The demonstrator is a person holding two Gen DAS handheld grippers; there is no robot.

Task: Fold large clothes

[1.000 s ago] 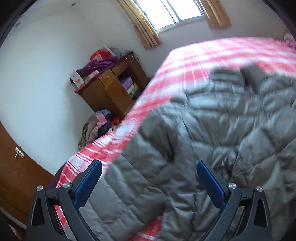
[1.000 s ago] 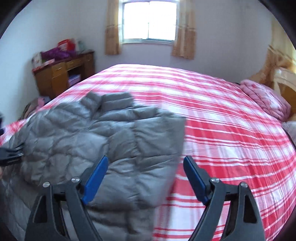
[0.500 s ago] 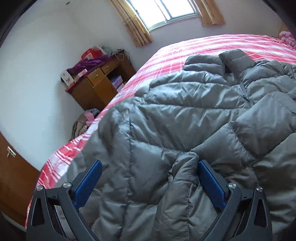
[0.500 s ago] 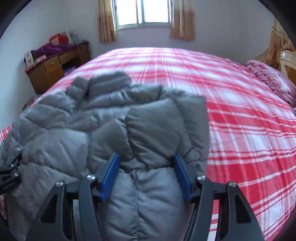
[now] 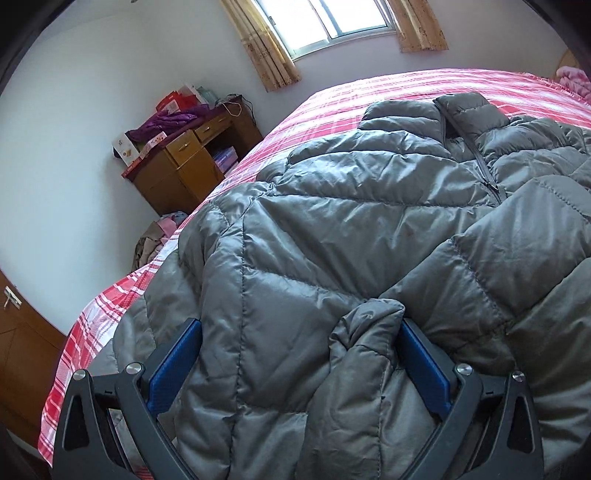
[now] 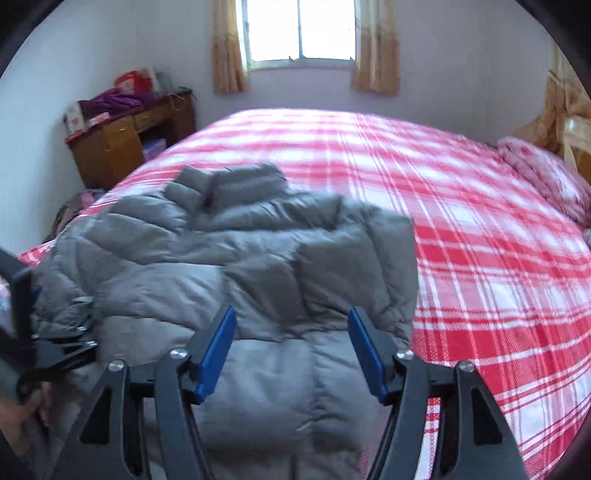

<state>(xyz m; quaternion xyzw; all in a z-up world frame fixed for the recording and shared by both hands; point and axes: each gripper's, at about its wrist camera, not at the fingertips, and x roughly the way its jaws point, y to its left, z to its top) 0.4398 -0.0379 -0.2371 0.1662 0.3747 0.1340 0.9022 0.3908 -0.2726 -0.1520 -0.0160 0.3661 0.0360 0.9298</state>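
- Red-and-white plaid bedspread [image 6: 461, 229] fills the room below a curtained window [image 6: 301, 29]; a brown wooden desk [image 5: 184, 166] stands at ten o'clock.
- Grey quilted puffer jacket [image 5: 351, 229] lies on the near side of the bed, collar at twelve o'clock.
- Left gripper [image 5: 301, 365]: jaws spread wide, a bunched jacket fold between them.
- Right gripper [image 6: 291, 350]: jaws just reopened slightly, straddling the hem; grip cannot be told.

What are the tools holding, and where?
Apparently nothing: the jacket bulges inside the open left tool and the right tool, whose jaws have just been opening.
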